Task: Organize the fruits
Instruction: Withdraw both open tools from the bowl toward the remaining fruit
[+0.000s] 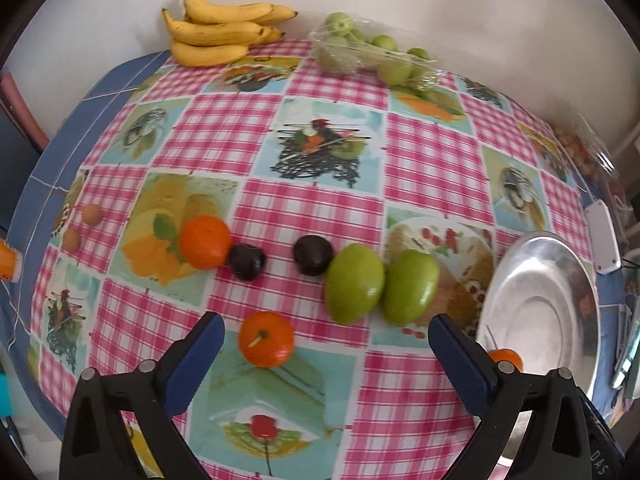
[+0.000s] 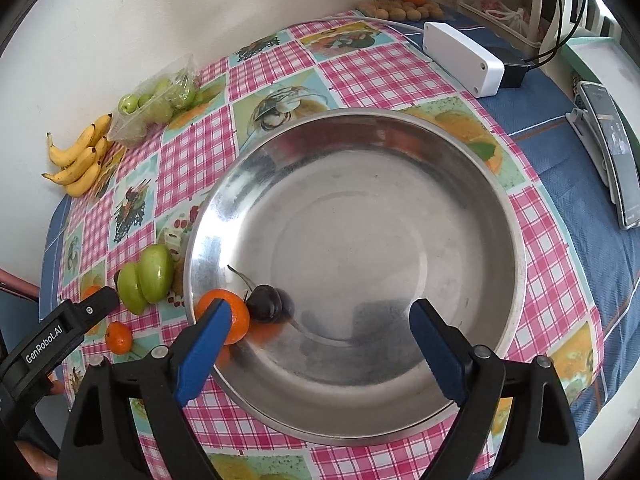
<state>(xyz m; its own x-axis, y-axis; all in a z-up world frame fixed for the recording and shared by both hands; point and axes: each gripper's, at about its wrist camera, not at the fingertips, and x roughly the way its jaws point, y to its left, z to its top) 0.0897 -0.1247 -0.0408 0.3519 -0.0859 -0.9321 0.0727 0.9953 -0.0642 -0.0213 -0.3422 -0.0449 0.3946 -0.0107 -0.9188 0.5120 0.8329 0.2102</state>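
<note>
On the counter [image 1: 280, 184], two green fruits [image 1: 376, 286], two dark plums [image 1: 280, 258] and two oranges [image 1: 236, 276] are seen lying loose just beside the steel plate's [image 2: 400, 412] left rim. Inside the plate, at its near-left edge, an orange [image 2: 234, 314] and a dark plum [image 2: 266, 304] are found touching. The left gripper [image 1: 326, 330] and right gripper [image 2: 320, 320] are both held with jaws apart, nothing gripped. Bananas [image 1: 224, 28] are noted at the far edge.
</note>
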